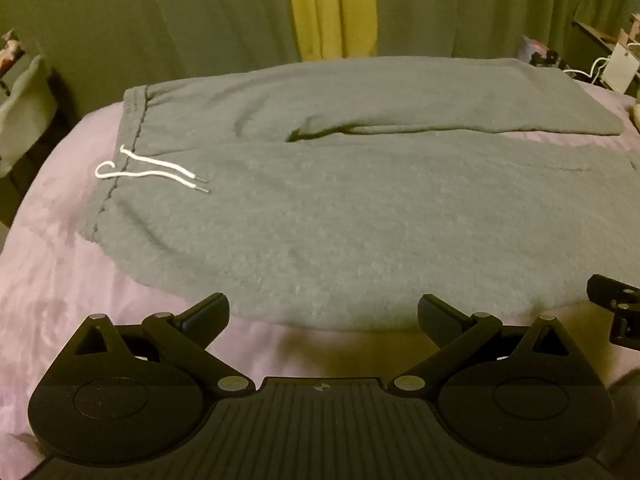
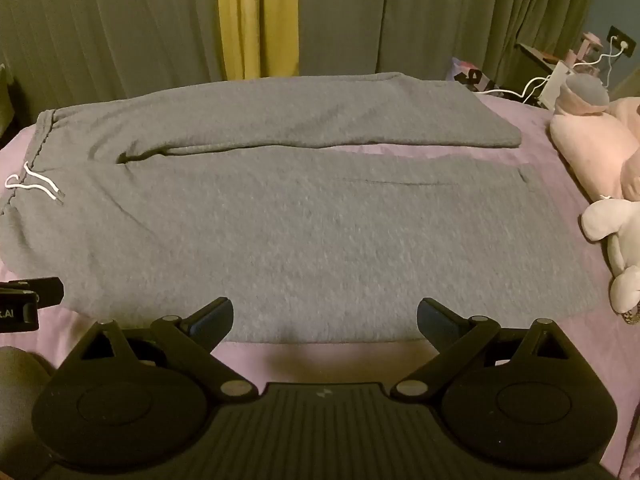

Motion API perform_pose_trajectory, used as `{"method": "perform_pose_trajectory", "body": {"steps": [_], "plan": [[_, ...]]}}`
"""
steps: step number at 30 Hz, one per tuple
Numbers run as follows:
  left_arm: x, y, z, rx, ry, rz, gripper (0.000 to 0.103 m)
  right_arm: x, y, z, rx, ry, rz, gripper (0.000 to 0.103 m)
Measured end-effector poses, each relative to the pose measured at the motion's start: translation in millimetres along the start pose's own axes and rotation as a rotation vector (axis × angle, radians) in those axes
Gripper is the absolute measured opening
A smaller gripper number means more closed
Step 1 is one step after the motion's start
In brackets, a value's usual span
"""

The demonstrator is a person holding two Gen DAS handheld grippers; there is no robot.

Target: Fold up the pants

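Nearest to me, my left gripper [image 1: 322, 316] hangs with its fingers spread wide and nothing between them, just above the near edge of the bed [image 1: 52, 280]; my right gripper [image 2: 324, 316] is released the same way, beside it along that edge. Both sit over the near hem line of the grey sweatpants [image 1: 360, 216], which lie flat across the lilac sheet [image 2: 520, 152]: waistband toward the left edge, legs running to the right, a thin strip of sheet showing between the two legs. A white drawstring [image 1: 152, 172] lies loose on the cloth near the waistband. At the right edge of the bed rest a pink plush toy [image 2: 592, 148] and a white plush toy [image 2: 616, 240], apart from the pants. Behind the far edge hang dark curtains [image 2: 120, 28] with one yellow panel [image 2: 258, 20] between them. White cables [image 2: 532, 84] and small clutter sit at the far right corner.
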State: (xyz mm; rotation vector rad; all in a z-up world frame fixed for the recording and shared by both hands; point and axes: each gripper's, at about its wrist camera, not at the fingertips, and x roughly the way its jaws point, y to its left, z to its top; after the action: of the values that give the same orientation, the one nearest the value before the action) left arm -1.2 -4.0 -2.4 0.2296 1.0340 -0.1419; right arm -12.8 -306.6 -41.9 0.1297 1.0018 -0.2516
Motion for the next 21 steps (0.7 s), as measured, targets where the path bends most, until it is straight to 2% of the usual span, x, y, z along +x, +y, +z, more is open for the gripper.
{"method": "perform_pose_trajectory", "body": {"steps": [21], "plan": [[1.1, -1.0, -0.4, 0.01, 0.005, -0.019, 0.103, 0.4, -0.7, -2.8, -0.001, 0.006, -0.007, 0.099]]}}
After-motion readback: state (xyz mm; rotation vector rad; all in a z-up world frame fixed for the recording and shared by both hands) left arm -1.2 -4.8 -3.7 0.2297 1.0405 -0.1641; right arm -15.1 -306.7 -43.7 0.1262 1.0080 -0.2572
